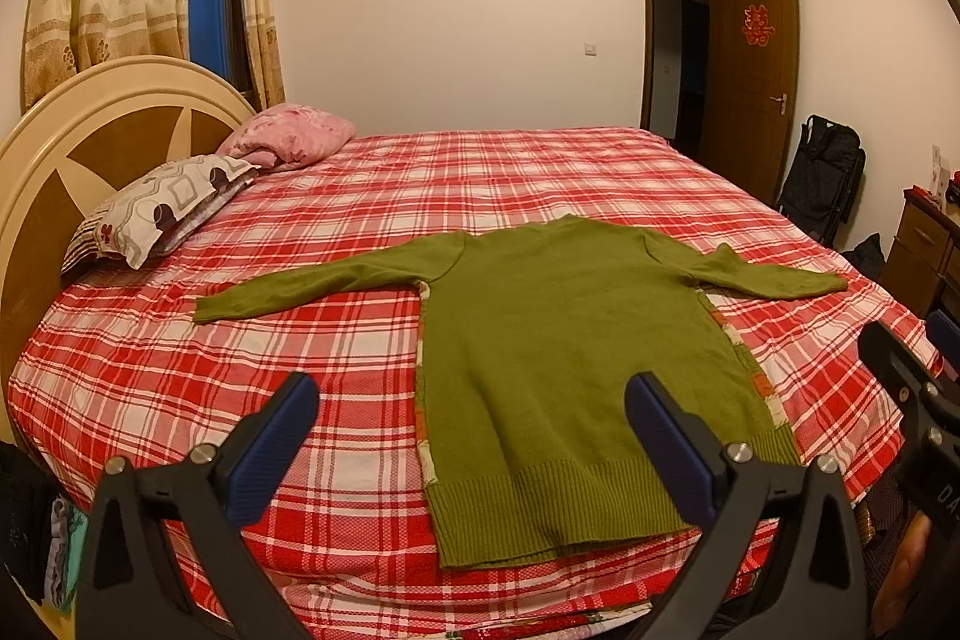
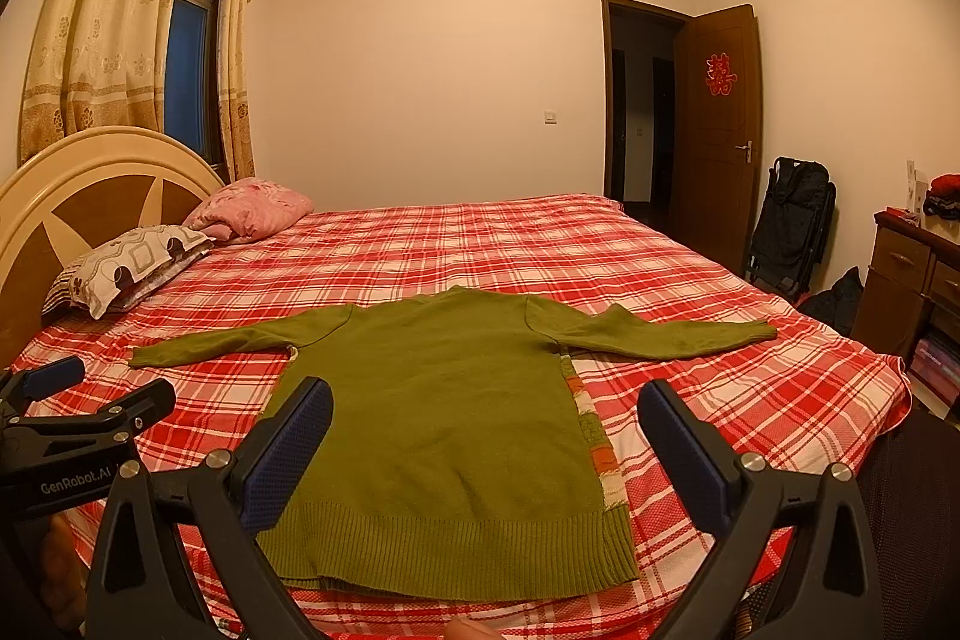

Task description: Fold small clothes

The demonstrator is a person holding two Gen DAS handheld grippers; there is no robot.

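A small olive-green knitted sweater lies flat on the bed, back up, both sleeves spread out sideways, ribbed hem toward me. It also shows in the right wrist view. A patterned lining peeks out along its side seams. My left gripper is open and empty, held above the near bed edge over the sweater's left hem side. My right gripper is open and empty, above the sweater's lower body. Each gripper shows at the edge of the other's view: the right gripper and the left gripper.
The bed has a red plaid sheet and a round headboard at left. Two pillows lie by the headboard. A dresser and a black folded stroller stand at right near an open door.
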